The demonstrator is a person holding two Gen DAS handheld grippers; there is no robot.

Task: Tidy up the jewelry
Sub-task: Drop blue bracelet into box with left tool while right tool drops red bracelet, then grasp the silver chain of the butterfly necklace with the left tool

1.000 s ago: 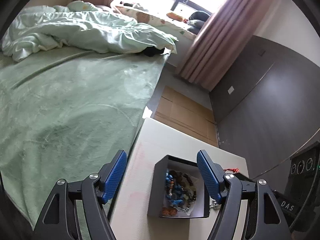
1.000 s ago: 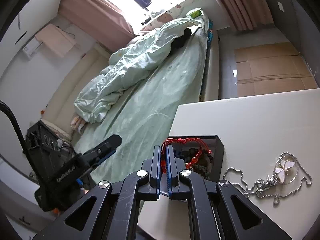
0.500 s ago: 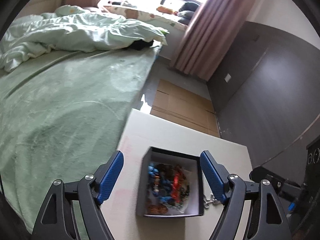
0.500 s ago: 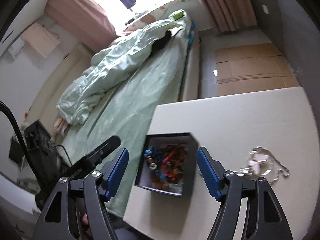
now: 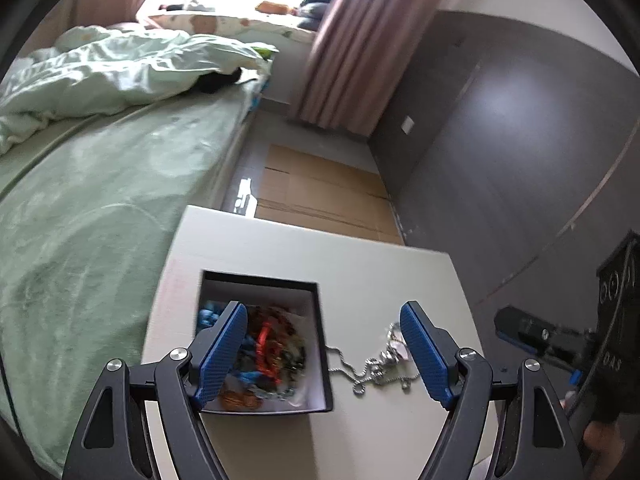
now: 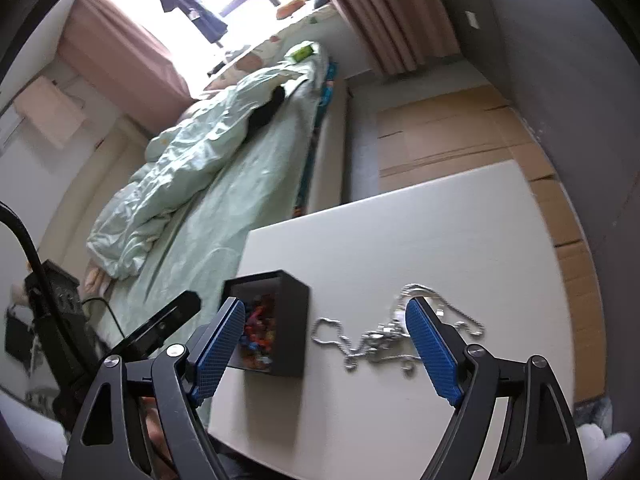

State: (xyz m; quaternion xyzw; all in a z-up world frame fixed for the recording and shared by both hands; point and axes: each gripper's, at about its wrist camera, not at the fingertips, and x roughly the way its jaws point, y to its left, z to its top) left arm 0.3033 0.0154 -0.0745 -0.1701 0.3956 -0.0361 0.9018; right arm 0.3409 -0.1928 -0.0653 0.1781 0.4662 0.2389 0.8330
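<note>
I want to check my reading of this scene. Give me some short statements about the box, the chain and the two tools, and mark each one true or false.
1. The black box holds colourful jewelry. True.
2. The silver chain lies inside the box. False: it lies on the white table, beside the box.
3. The right tool is clamped on a red bracelet. False: its jaws stand wide apart with nothing gripped.
4. The left tool is open. True.
5. A bed with green bedding stands next to the table. True.
</note>
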